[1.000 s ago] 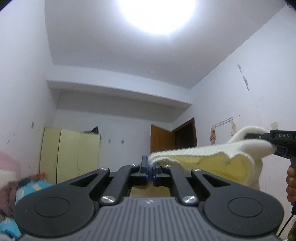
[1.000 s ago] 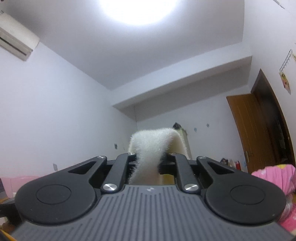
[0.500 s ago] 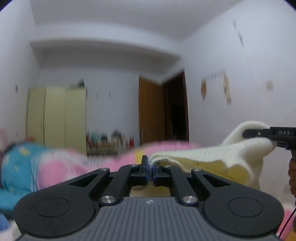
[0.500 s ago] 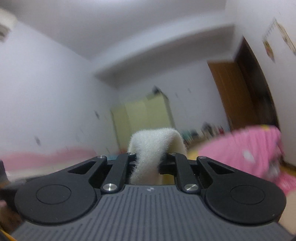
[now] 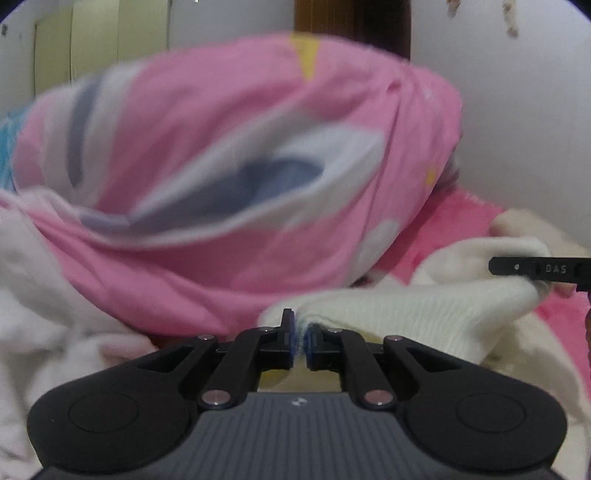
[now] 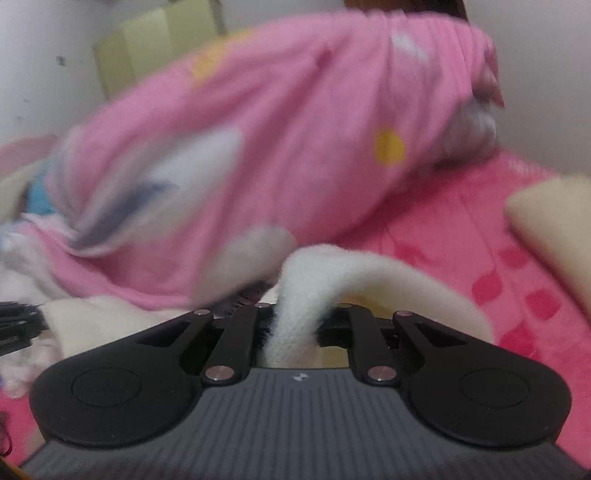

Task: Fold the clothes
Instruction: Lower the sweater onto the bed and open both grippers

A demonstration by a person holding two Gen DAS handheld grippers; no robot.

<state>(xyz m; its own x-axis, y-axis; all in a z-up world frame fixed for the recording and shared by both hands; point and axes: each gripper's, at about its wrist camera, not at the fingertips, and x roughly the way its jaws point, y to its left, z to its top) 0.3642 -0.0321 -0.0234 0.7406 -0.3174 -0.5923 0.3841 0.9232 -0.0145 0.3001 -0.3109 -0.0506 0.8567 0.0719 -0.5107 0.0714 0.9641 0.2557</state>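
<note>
Blur over most of the left wrist view. Left gripper (image 5: pixel 303 339) low in frame, pointing down toward a bed. Fingers (image 5: pixel 286 332) just eased apart to a narrow slit, with a thin edge of the cream knit garment (image 5: pixel 406 317) pinched in that slit and bunched over the tips. Stretched from there to the right, ribbed and slack, as far as the right gripper (image 5: pixel 517 266), which is cut off by the frame edge so that only one dark finger marked with letters shows, laid across a cream fold. Hard to tell from here how that far grip closes. Behind, a big pink quilt (image 5: pixel 221 147) with white and blue patches, heaped and smeared by motion. Pale fleecy cloth (image 5: pixel 37 295) at lower left, its shape unclear. Yellow-green wardrobe (image 5: pixel 92 40) and a brown door (image 5: pixel 351 18) cropped along the top.

Right wrist view, sharper up close. Fingers (image 6: pixel 364 332) of the right gripper clenched on a thick band of the same garment (image 6: pixel 295 325), arching up out of them and curving away to the right, its lower part hidden behind the gripper body. Underneath, a pink bed sheet (image 6: pixel 461 251) with darker red marks. Blurred quilt piled beyond. Cream block (image 6: pixel 554 221) at the right edge, cut off and not identifiable. Dark ribbed object (image 6: pixel 14 325) at the far left edge, too cropped to name.
</note>
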